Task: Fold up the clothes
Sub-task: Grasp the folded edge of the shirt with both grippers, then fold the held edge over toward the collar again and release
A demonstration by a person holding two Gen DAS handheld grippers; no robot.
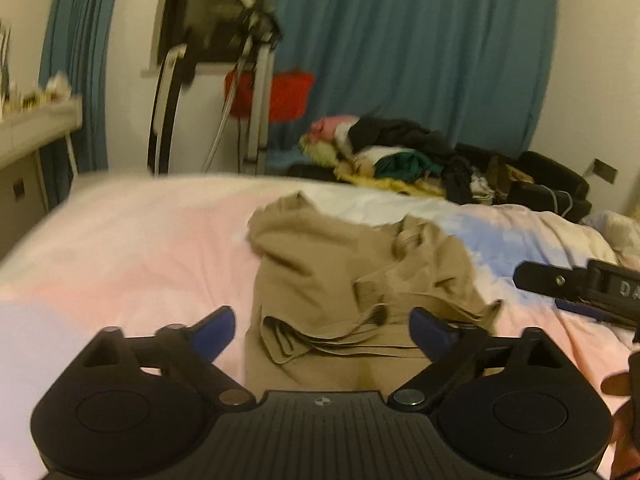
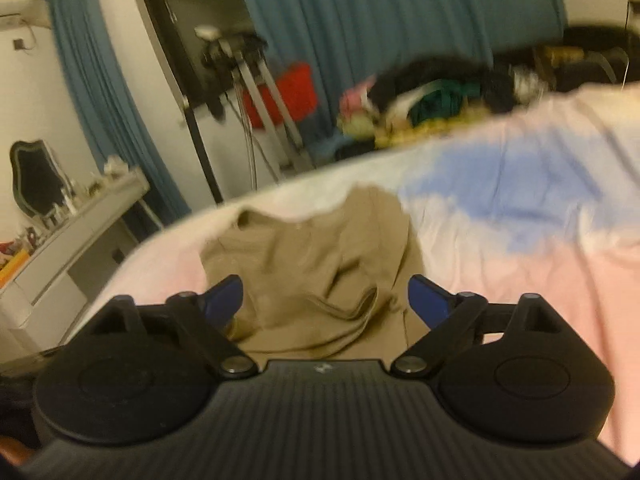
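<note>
A crumpled tan garment with belt loops and straps lies on the pink, white and blue bedspread. My left gripper is open just above its near end, blue pads wide apart and holding nothing. The right gripper's black body reaches in from the right edge of the left wrist view. In the right wrist view the same tan garment lies ahead, and my right gripper hovers open over its near part, empty.
A heap of mixed clothes sits beyond the far side of the bed. Teal curtains, a red bag and a metal stand are behind. A white dresser with a mirror stands at left.
</note>
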